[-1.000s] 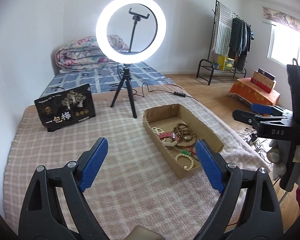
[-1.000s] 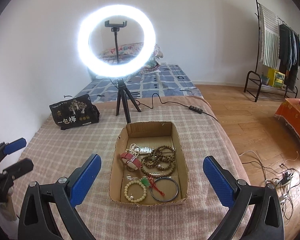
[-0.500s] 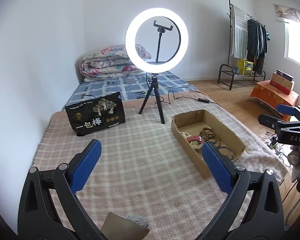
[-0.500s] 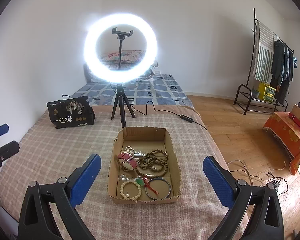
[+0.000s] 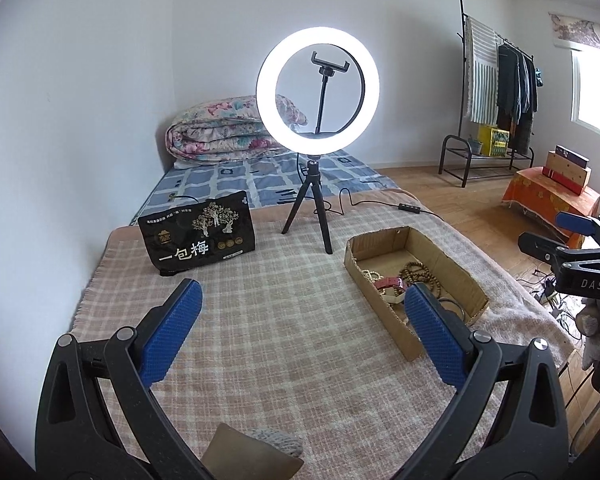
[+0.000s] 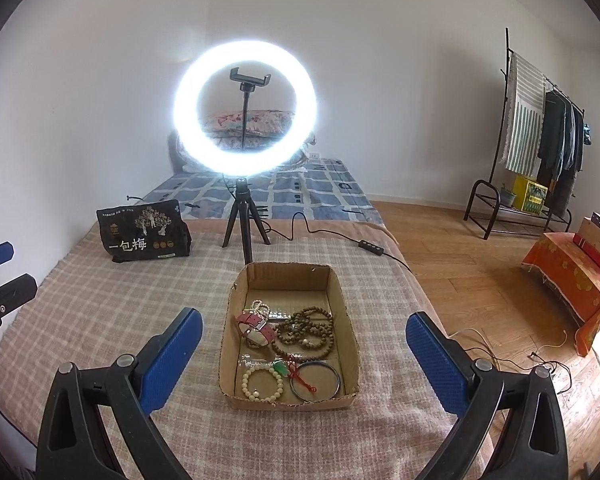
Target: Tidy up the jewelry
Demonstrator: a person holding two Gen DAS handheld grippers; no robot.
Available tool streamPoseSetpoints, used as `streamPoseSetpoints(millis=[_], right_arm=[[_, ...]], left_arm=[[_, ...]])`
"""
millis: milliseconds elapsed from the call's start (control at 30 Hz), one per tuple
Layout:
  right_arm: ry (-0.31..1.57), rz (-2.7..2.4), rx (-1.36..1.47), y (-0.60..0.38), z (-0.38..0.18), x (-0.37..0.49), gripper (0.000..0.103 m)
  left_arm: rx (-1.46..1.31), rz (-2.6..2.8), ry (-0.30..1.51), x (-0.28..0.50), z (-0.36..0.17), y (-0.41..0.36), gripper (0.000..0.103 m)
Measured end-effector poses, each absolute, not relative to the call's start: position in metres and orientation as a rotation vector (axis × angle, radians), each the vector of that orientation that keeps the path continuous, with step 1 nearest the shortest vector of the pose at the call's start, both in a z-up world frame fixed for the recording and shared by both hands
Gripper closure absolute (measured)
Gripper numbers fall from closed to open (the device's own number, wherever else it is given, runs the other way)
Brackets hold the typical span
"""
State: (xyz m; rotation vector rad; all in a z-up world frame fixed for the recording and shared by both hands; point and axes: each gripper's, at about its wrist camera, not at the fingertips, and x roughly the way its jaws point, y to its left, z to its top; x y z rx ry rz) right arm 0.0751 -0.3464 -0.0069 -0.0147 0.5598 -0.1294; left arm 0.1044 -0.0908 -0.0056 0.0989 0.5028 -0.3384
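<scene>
"Where was the jewelry?"

"It was all in the cardboard box (image 6: 290, 336) on the checked blanket (image 6: 100, 320) on the bed. From my right hand-held gripper (image 6: 304, 352) the box lay straight ahead and a little below, right in the gap between its two blue pads. From my left hand-held gripper (image 5: 300, 332) the box (image 5: 416, 284) lay off to the right side. So I think my right hand was the nearer one."

"Which way did the box run?"

"Its long side pointed away from me, toward the ring light (image 6: 244, 110). The cream bead bracelet (image 6: 261, 382) and the dark bangle (image 6: 315, 380) sat at the near end. The red strap (image 6: 256, 326) and the brown beads (image 6: 306, 330) lay further back."

"Were your hands holding anything?"

"No. My left one had just been opening its jaws, and nothing was between them (only blanket showed there). My right one stood wide open too and touched nothing. A black bag (image 5: 198, 238) stood far off on the left."
</scene>
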Motion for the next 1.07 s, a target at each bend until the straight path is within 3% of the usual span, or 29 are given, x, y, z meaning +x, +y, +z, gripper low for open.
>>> streamPoseSetpoints(millis=[1067], right_arm=[[0.583,-0.119,-0.001,-0.3467,-0.0151,0.0775,0.000]], left_arm=[[0.117,-0.279,0.488,0.1009,-0.0087,-0.0889,0.000]])
